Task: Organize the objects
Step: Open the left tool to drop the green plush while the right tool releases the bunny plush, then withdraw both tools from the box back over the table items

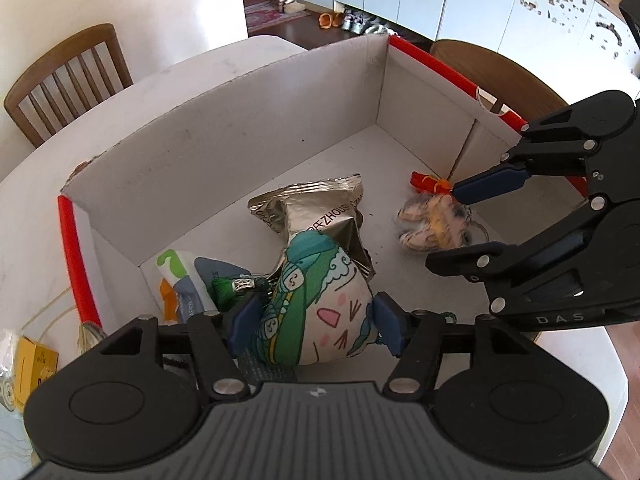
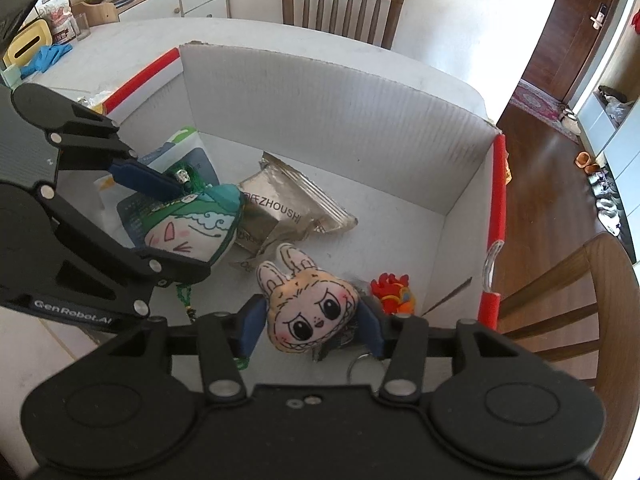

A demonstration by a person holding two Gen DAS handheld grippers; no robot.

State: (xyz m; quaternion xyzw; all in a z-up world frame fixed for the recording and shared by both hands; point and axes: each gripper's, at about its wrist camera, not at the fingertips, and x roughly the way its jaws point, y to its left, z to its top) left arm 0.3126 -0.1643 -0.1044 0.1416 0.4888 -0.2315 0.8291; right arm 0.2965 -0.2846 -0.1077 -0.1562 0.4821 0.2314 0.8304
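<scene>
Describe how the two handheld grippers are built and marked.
Both the left gripper and right gripper are matte black linkage frames with silver rivets and dark blue finger pads. White lettering reads "GenRobot.AI" on the left, "DAS" on the right.

Readable lettering in the box and on the grippers

"ZHOUSHI" was printed on the crumpled silver foil packet [image 2: 280,208], cut to "ZHOU" in the left wrist view. "GenRobot.AI" was read on the left gripper [image 2: 182,226], and "DAS" on the right gripper [image 1: 448,228]. Other print was too small to be read.
</scene>
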